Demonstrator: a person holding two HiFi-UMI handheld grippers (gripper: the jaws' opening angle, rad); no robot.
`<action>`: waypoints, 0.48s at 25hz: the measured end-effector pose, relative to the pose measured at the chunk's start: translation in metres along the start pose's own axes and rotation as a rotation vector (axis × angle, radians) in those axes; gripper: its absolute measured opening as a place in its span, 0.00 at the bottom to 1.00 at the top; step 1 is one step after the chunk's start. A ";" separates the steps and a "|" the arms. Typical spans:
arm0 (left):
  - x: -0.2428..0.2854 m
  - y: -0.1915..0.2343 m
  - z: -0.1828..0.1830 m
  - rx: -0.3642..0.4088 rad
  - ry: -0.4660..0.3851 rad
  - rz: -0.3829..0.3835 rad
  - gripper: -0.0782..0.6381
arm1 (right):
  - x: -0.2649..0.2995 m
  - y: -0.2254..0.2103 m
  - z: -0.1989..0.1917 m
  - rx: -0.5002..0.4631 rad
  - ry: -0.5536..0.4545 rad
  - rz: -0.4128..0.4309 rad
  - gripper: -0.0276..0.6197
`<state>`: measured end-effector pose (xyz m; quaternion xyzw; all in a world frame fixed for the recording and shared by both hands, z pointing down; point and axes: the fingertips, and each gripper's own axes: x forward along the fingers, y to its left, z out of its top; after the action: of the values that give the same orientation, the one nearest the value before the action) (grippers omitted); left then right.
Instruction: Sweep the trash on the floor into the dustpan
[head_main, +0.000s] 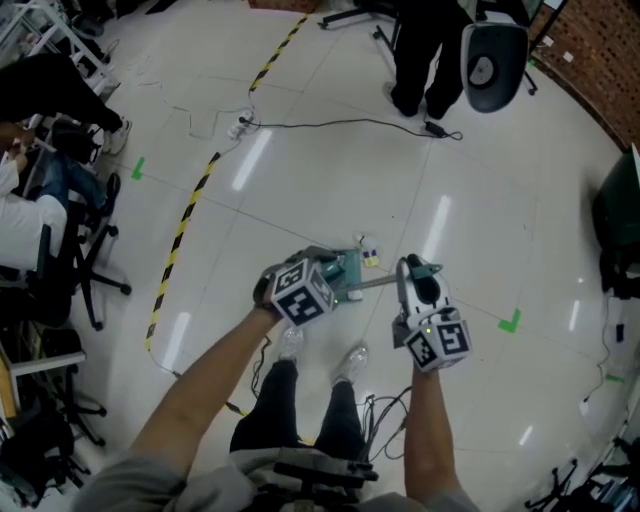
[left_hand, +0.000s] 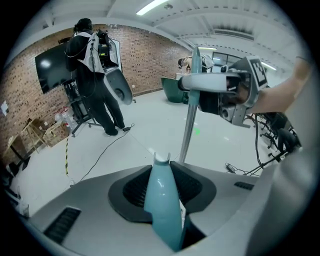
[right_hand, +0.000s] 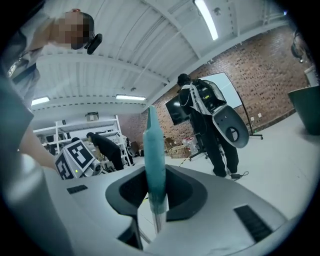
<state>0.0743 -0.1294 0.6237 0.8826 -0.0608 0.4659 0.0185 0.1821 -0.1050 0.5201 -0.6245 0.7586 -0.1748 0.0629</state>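
My left gripper (head_main: 300, 290) is shut on the teal handle (left_hand: 161, 200) of the dustpan (head_main: 347, 274), which sits low over the floor just ahead of my feet. My right gripper (head_main: 432, 322) is shut on the teal grip (right_hand: 154, 160) of the broom, whose grey metal shaft (head_main: 375, 284) runs left toward the dustpan. In the left gripper view that shaft (left_hand: 189, 127) rises to the right gripper (left_hand: 235, 95). A few small pale scraps of trash (head_main: 370, 256) lie on the floor just beyond the dustpan. The broom head is hidden behind the left gripper.
A black-and-yellow tape line (head_main: 185, 215) crosses the white floor at left. Office chairs and a seated person (head_main: 50, 230) fill the left edge. Another person (head_main: 425, 50) stands at the back beside a chair (head_main: 493, 62). A black cable (head_main: 340, 124) lies on the floor.
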 end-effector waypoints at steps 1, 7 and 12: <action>-0.002 0.002 -0.002 0.000 -0.001 0.006 0.26 | -0.001 0.002 0.008 -0.018 -0.006 0.002 0.16; -0.015 0.019 -0.021 -0.060 0.012 0.047 0.26 | 0.006 -0.006 0.051 -0.119 -0.011 -0.017 0.16; -0.021 0.030 -0.011 -0.147 -0.014 0.081 0.26 | 0.020 -0.033 0.075 -0.222 0.029 -0.048 0.16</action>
<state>0.0500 -0.1560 0.6113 0.8790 -0.1305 0.4542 0.0638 0.2319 -0.1431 0.4644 -0.6431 0.7589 -0.1004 -0.0220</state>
